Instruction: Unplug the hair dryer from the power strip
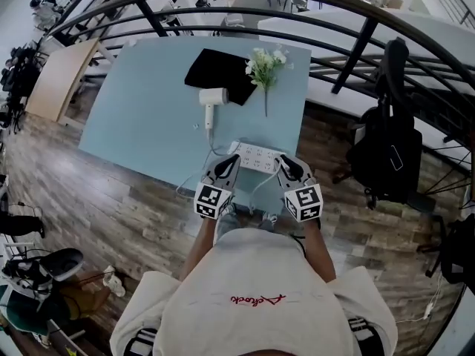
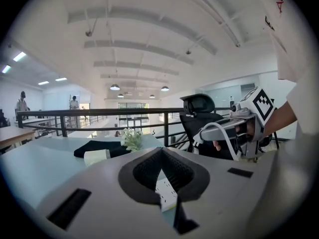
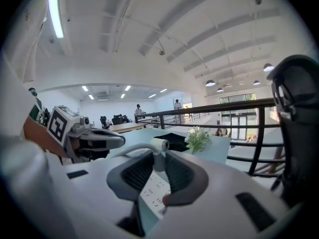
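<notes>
My left gripper has its jaws shut together, and my right gripper is clamped on the pale hair dryer cord; both are over the near edge of the light blue table. The white hair dryer lies mid-table. Its handle runs toward me and the power strip, its barrel lies crosswise, and there is bare tabletop to its left. I cannot read the red script on my shirt.
</notes>
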Demonstrator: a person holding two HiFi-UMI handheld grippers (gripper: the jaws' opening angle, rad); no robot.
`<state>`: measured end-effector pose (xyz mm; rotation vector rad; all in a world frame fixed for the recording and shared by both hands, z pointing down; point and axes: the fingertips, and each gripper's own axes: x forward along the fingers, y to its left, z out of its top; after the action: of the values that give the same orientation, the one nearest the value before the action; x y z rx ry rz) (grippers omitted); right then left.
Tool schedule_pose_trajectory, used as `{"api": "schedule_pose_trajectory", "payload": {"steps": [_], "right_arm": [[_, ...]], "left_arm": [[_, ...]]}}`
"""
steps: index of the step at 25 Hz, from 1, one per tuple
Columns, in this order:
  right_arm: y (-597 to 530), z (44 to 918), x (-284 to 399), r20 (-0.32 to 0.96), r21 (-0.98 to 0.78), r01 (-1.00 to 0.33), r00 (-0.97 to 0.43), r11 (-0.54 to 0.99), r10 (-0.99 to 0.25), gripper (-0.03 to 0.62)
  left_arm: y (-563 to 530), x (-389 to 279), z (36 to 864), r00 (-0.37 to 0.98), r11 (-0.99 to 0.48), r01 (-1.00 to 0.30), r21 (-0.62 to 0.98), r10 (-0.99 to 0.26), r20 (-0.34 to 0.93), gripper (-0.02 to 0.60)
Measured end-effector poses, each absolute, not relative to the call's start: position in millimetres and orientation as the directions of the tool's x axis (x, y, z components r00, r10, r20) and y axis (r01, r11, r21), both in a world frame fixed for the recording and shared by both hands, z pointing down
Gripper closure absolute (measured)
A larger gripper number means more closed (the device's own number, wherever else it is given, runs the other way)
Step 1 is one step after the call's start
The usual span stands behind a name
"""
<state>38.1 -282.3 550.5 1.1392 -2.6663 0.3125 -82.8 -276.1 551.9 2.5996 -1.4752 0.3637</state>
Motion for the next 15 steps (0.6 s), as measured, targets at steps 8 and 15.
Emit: {"api": "schedule_pose_trajectory", "payload": {"steps": [8, 15], "right_arm": [[-276, 533, 39, 0.257, -0.094, -0.718, -0.687, 0.69, -0.68, 0.51], [-261, 524, 31, 0.24, -0.094, -0.717, -0.69, 0.691, -0.683, 0.51]], "left_arm": [[-273, -82, 526, 0.472, -0.488, -0.873, -0.023, -0.854, 0.217, 0.572], [-255, -92, 514, 0.461, -0.473, -0.881, -0.011, -0.865, 0.199, 0.572]]}}
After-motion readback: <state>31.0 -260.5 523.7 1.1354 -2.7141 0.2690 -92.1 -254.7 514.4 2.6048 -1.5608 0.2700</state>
